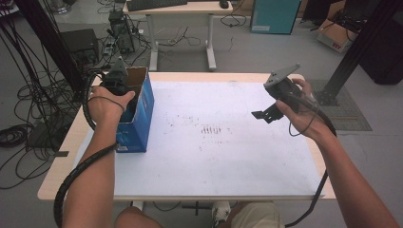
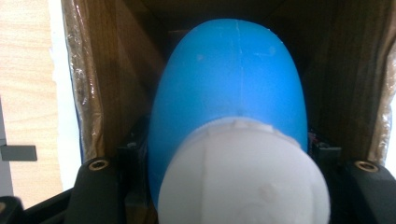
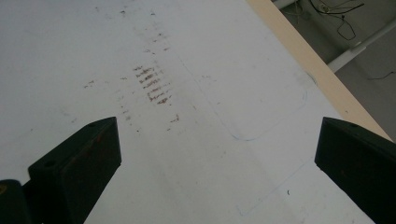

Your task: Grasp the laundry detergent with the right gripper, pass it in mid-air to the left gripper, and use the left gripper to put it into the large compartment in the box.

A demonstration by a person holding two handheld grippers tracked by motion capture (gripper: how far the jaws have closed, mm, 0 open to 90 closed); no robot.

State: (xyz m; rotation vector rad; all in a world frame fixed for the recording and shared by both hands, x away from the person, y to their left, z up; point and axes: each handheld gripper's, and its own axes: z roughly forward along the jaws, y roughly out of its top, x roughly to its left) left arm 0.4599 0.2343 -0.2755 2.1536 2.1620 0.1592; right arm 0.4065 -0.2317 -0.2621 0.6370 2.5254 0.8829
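A tall blue cardboard box (image 1: 142, 111) stands open-topped on the left of the white mat (image 1: 214, 156). My left gripper (image 1: 119, 81) reaches down into its top. In the left gripper view an egg-shaped object, blue (image 2: 233, 79) with a white end (image 2: 243, 182), sits between the black fingers (image 2: 95, 191) inside the box's brown walls (image 2: 126, 84); the jaws are shut on it. My right gripper (image 1: 265, 114) hangs above the mat's right side, apart from the box. Its jaws stand wide open with nothing between them (image 3: 217, 154).
Brown smudges (image 1: 211, 129) mark the mat's middle (image 3: 152, 84). The table's wooden edge (image 3: 322, 74) runs beside the right gripper. Cables (image 1: 28, 104) lie on the floor at the left. A second desk (image 1: 180, 9) stands behind the table.
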